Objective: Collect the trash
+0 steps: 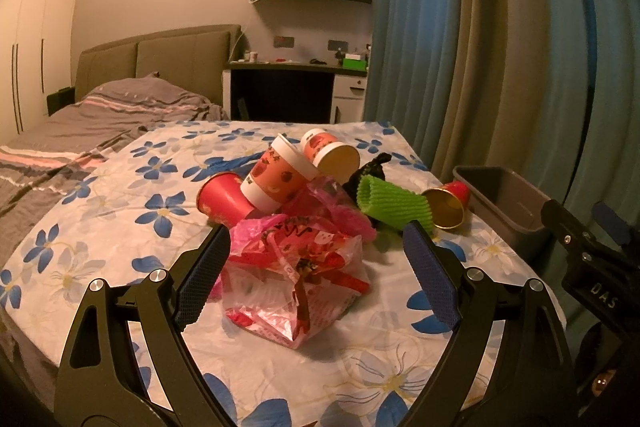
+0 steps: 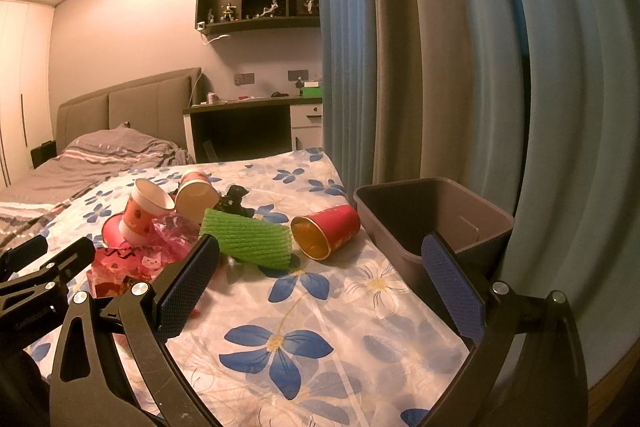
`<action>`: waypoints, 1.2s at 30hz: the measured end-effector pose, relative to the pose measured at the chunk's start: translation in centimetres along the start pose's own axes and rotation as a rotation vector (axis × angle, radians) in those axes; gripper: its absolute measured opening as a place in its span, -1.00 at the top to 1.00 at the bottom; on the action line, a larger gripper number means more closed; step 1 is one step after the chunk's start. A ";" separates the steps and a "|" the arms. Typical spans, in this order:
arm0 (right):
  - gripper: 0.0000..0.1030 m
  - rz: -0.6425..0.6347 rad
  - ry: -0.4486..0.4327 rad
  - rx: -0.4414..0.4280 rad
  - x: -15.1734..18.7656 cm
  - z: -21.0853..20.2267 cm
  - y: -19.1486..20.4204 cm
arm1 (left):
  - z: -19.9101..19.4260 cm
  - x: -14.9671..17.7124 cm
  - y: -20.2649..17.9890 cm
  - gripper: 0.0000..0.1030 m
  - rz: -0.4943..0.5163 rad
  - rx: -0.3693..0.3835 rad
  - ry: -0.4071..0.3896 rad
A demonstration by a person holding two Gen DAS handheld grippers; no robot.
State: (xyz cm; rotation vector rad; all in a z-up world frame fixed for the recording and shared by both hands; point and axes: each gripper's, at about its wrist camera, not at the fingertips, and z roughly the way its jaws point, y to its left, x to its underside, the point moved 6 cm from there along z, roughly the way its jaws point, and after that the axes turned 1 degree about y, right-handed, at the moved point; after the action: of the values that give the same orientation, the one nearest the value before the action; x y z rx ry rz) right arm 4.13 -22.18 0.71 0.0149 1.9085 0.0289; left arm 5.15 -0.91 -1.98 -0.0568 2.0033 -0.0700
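Since that crinkly plastic bag [image 1: 296, 283] looks light and floppy, I'd pinch its bunched top with the left gripper [image 1: 316, 267], which is spread wide like the right gripper [image 2: 324, 287].

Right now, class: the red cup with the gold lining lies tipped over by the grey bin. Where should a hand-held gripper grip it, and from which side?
Grip the red cup across its red wall, mid-length, coming down from above. It lies on its side, its open mouth facing the camera, so the round wall is exposed. The open right hand-held gripper looks nearest; the grey bin stands right beside it.
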 end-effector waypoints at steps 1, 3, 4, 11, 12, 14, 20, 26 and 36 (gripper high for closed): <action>-0.90 0.000 0.003 -0.005 0.0 0.0 0.0 | 0.0 0.1 0.0 -0.68 -0.002 0.003 -0.001; -0.90 0.000 0.007 -0.014 0.0 0.1 0.1 | -0.1 0.2 -0.2 -0.68 0.001 0.007 -0.005; -0.90 0.000 0.010 -0.023 0.0 0.2 0.1 | -0.1 0.3 -0.1 -0.68 0.003 0.005 -0.011; -0.90 0.001 0.032 -0.092 0.7 1.7 1.5 | 0.9 1.8 2.1 -0.56 -0.006 0.007 -0.008; -0.90 -0.001 0.036 -0.103 0.9 2.0 1.9 | 1.1 2.0 2.4 -0.54 -0.012 0.009 -0.002; -0.90 -0.004 0.048 -0.129 1.3 2.6 2.6 | 1.4 2.2 3.0 -0.44 -0.022 0.012 0.009; -0.89 -0.040 0.068 -0.180 2.1 3.8 4.7 | 4.1 3.2 3.4 -0.25 -0.041 0.060 0.085; -0.76 -0.063 0.074 -0.202 2.2 4.8 5.6 | 7.6 4.4 3.3 0.34 -0.075 0.118 0.197; -0.24 -0.068 0.140 -0.244 2.7 7.2 7.3 | 7.3 4.6 3.5 0.88 -0.048 0.152 0.185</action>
State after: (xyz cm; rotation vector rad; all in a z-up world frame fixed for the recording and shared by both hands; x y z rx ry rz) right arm 9.96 -14.69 -4.03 -0.2226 2.0322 0.2218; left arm 9.75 2.03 -9.49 -0.0006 2.1749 -0.2661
